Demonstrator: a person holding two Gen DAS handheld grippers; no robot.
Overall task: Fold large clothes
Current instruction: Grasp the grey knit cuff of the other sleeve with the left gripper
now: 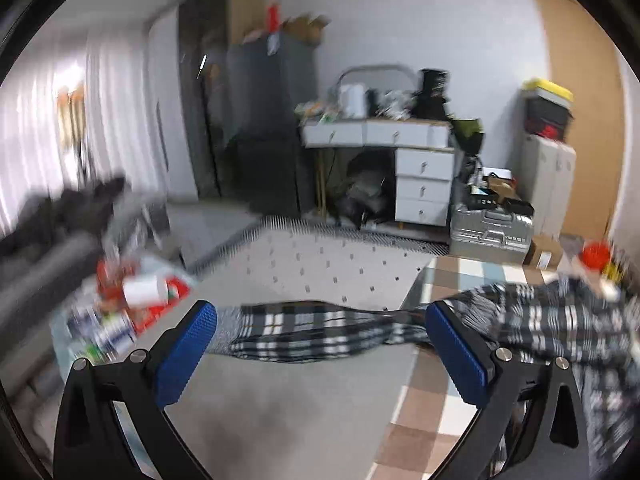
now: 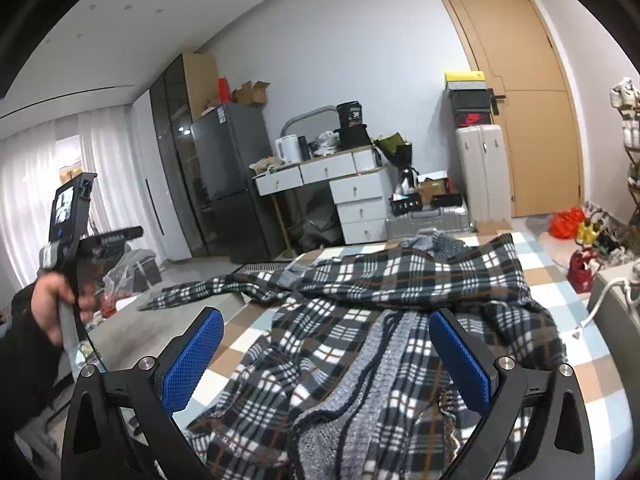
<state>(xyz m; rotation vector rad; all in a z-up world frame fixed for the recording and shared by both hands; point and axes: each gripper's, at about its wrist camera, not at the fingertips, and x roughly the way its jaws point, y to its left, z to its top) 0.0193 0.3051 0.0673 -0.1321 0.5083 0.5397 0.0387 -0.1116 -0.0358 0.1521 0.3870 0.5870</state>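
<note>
A large black, white and brown plaid garment [image 2: 400,304] lies crumpled on a checked bed cover [image 2: 560,300], with a grey knitted lining [image 2: 360,392] showing in the middle. One sleeve [image 1: 304,332] hangs out past the bed's left edge over the floor. My left gripper [image 1: 320,316] is open, with that sleeve beyond and between its blue pads [image 1: 188,356]; the view is blurred. My right gripper [image 2: 326,320] is open above the near part of the garment, nothing between its pads. A hand [image 2: 48,304] holds the left gripper's handle at the far left.
A patterned rug [image 1: 320,260] covers the floor left of the bed [image 1: 440,400]. Bags and clutter [image 1: 120,300] lie on the floor at the left. A white desk with drawers [image 2: 344,196], a dark fridge [image 2: 232,168], suitcases [image 2: 480,172] and a door [image 2: 528,100] stand behind.
</note>
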